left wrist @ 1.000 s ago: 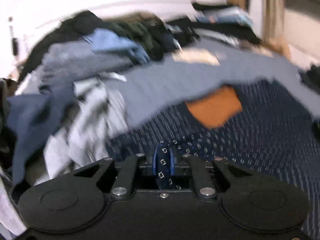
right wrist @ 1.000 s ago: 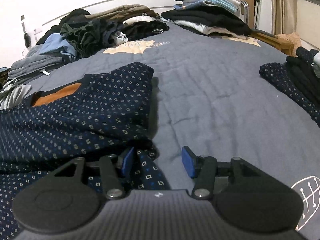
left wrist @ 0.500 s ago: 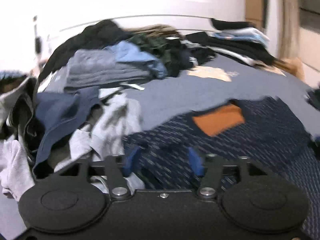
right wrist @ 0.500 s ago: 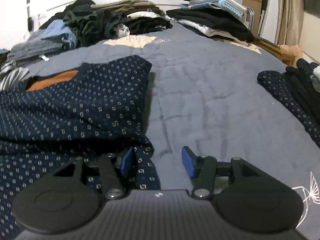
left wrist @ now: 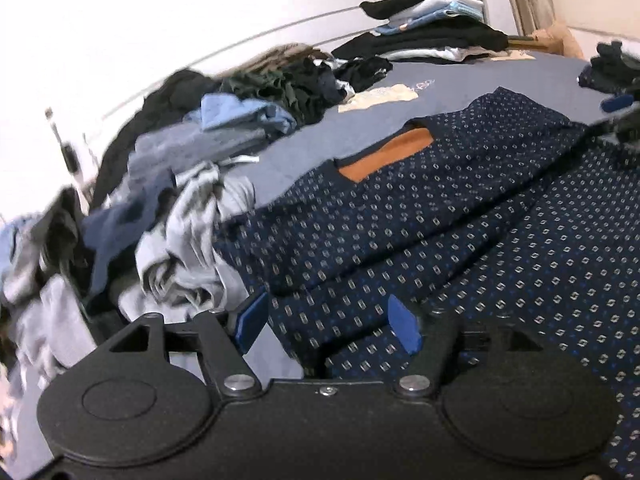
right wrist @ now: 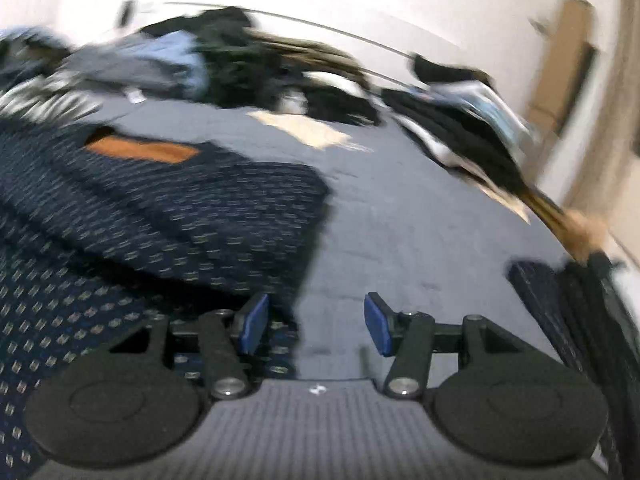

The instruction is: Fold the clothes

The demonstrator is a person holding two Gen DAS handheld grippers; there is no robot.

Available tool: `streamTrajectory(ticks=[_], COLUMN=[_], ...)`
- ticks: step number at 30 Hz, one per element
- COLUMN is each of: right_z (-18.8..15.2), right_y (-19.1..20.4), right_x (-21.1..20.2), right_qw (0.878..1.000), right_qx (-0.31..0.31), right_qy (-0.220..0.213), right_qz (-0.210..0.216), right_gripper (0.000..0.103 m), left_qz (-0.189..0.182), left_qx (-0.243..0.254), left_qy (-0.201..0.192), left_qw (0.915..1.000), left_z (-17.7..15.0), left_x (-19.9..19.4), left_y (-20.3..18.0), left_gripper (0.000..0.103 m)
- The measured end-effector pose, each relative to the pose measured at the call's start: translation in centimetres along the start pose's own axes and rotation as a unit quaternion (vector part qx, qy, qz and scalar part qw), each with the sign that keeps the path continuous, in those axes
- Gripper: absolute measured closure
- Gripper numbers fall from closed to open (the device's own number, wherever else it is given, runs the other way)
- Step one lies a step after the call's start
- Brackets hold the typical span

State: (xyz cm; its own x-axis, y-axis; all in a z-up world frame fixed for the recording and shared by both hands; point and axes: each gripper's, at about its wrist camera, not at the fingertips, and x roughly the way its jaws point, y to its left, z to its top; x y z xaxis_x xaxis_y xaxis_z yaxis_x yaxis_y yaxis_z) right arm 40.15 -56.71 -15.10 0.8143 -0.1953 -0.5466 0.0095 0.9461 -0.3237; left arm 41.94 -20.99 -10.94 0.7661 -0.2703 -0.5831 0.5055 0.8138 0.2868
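Now the navy patterned shirt [left wrist: 440,216] lies spread on the blue bedcover [right wrist: 400,216], orange collar lining up. L gripper [left wrist: 326,326]: jaws just opened, pads apart, shirt's edge below and between them, not pinched. R gripper [right wrist: 316,324]: jaws about half open, holding nothing; shirt's edge sits by its left pad, bare cover under the right.
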Motion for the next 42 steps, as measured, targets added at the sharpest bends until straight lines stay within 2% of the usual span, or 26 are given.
streamTrajectory(ticks=[3,6,8,9,10,11,13,17,23,26,28,31,33,34,36,37,38,39,40,42], right_z=[-0.4,-0.4,-0.6,-0.9,-1.1,-1.3,-1.6,-2.0,-2.0,-2.0,-2.0,-1.4,-0.3,0.4,1.9,2.6,3.2,3.4,3.5,3.2], right_y=[1.4,2.5,3.4,3.9,3.9,3.8,3.3,2.5,1.7,1.4,1.2,0.4,-0.5,-1.0,-2.1,-2.9,-3.6,-4.1,-4.6,-4.7], right_x=[-0.2,0.4,1.2,1.6,1.7,1.8,1.5,1.6,2.0,1.8,1.7,0.8,0.1,-0.2,-0.4,-0.3,-0.1,0.1,0.4,0.9], right_qw=[0.998,0.992,0.988,0.984,0.983,0.984,0.983,0.985,0.992,0.99,0.989,0.992,0.996,0.998,0.999,0.999,0.998,0.996,0.994,0.991], right_qx=[-0.069,-0.115,-0.151,-0.176,-0.18,-0.177,-0.18,-0.169,-0.125,-0.131,-0.133,-0.107,-0.068,-0.052,-0.014,0.014,0.047,0.073,0.096,0.114], right_qy=[-0.012,-0.038,-0.033,-0.027,-0.023,-0.019,-0.017,-0.006,0.011,0.033,0.053,0.058,0.052,0.047,0.035,0.029,0.024,0.022,0.021,0.027], right_qz=[0.005,-0.027,-0.027,-0.026,-0.028,-0.03,-0.035,-0.044,-0.034,-0.027,-0.034,-0.022,-0.001,0.007,0.022,0.03,0.039,0.048,0.057,0.06], right_gripper=[0.051,0.051,0.052,0.06,0.08,0.089,0.095,0.096,0.095,0.095,0.093,0.092,0.091,0.09,0.084,0.078,0.074,0.069,0.068,0.063], left_qz=[-0.003,-0.007,-0.008,-0.007,-0.006,-0.003,0.002,0.002,-0.012,-0.013,-0.004,0.005,0.003,0.002,0.022,0.035,0.039,0.038,0.042,0.05], left_qx=[-0.015,-0.028,-0.033,-0.035,-0.035,-0.035,-0.038,-0.062,-0.05,-0.035,-0.003,0.057,0.091,0.111,0.171,0.199,0.229,0.248,0.268,0.307], left_qy=[0.002,0.006,0.006,0.006,0.007,0.007,0.008,0.008,0.002,-0.005,-0.01,-0.031,-0.047,-0.054,-0.066,-0.07,-0.066,-0.063,-0.061,-0.052], left_qw=[0.9999,0.9996,0.9994,0.9994,0.9993,0.9994,0.9993,0.9981,0.9987,0.9993,0.9999,0.9979,0.9947,0.9923,0.9829,0.9769,0.9704,0.9659,0.9604,0.949], left_z=[-0.5,-0.8,-1.0,-1.1,-1.2,-1.3,-1.5,-1.4,-0.6,-0.3,0.0,0.9,1.8,2.1,2.3,2.2,2.0,1.7,1.4,0.8], left_x=[-0.1,-0.1,-0.3,-0.4,-0.5,-0.5,-0.5,-0.3,-1.0,-1.1,-0.9,-0.6,-0.3,-0.1,0.7,1.3,2.0,2.5,3.1,4.4], left_y=[0.6,1.1,1.4,1.5,1.6,1.8,2.2,2.9,2.2,1.8,1.0,-0.5,-1.5,-2.1,-3.4,-4.0,-4.6,-4.9,-5.2,-5.8], left_gripper=[0.038,0.038,0.038,0.038,0.037,0.037,0.037,0.037,0.036,0.027,0.027,0.028,0.036,0.036,0.037,0.042,0.051,0.064,0.067,0.064])
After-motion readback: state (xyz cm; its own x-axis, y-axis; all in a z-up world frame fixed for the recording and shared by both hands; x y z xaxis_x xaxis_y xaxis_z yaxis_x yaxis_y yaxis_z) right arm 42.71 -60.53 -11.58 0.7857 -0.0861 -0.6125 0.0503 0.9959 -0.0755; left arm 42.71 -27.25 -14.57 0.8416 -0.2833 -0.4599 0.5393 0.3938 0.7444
